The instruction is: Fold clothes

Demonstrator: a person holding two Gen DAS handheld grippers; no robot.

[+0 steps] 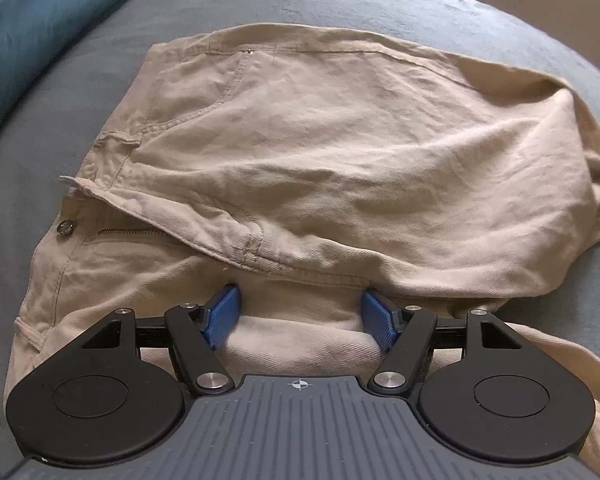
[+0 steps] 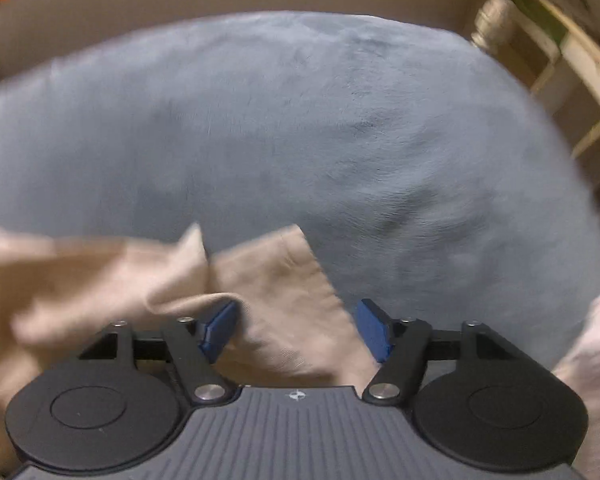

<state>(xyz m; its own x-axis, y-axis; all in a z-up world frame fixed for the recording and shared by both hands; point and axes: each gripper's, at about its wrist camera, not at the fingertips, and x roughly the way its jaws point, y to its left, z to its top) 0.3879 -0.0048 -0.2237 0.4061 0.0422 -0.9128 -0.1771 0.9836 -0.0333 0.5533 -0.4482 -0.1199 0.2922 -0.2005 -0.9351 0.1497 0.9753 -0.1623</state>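
A pair of beige cotton twill trousers [image 1: 300,152] lies folded over on a grey-blue soft bed cover [image 1: 80,92], waistband end toward the left of the left wrist view. The metal waist button [image 1: 65,227] and open zip sit at the trousers' left edge, with a stitched front pocket above them. A teal quilted cushion [image 1: 28,28] rests on the bed cover beyond the trousers' far left corner.

The left gripper [image 1: 300,318] sits low over the trousers' near edge, its blue-padded fingers [image 1: 222,316] spread wide, a ridge of beige cloth lying between them, not clamped.

In the blurred right wrist view, the right gripper [image 2: 296,328] is likewise spread. The hem end of the trousers [image 2: 284,292] lies between and below its fingers; whether the pads touch it cannot be determined. Pale wooden furniture [image 2: 560,52] stands beyond the bed cover's far right edge.
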